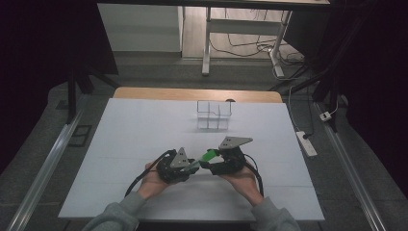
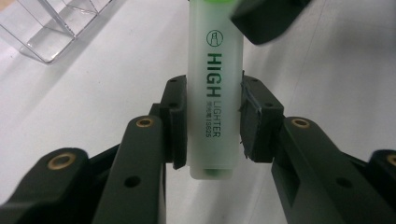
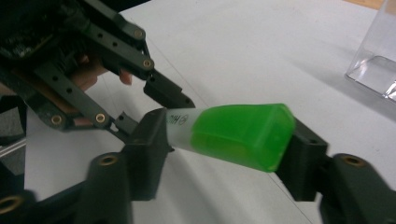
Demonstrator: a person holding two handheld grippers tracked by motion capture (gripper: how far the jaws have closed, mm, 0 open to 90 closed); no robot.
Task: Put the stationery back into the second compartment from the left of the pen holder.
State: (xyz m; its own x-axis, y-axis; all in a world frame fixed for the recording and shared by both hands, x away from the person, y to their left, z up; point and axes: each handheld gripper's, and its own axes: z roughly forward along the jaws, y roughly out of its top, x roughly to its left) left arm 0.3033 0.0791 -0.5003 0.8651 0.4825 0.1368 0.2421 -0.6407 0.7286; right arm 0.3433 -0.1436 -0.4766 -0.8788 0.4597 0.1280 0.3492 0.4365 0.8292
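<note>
A green highlighter (image 1: 207, 156) is held between both grippers above the white table (image 1: 144, 130), near its front middle. My left gripper (image 2: 214, 121) is shut on the pale barrel (image 2: 215, 93), which is printed "HIGHLIGHTER", with a pad on each side. My right gripper (image 3: 229, 144) is shut on the bright green cap (image 3: 238, 135). In the high view the left gripper (image 1: 191, 166) and right gripper (image 1: 209, 161) meet tip to tip, a hand behind each. The left gripper (image 3: 156, 112) also shows at the upper left of the right gripper view.
A clear plastic organiser with compartments (image 1: 214, 115) stands at the table's far middle, also seen as a clear box (image 2: 56, 23) and as a clear corner (image 3: 378, 60). On the floor to the right lies a power strip (image 1: 306, 143). Desk legs (image 1: 207, 43) and cables stand beyond the table.
</note>
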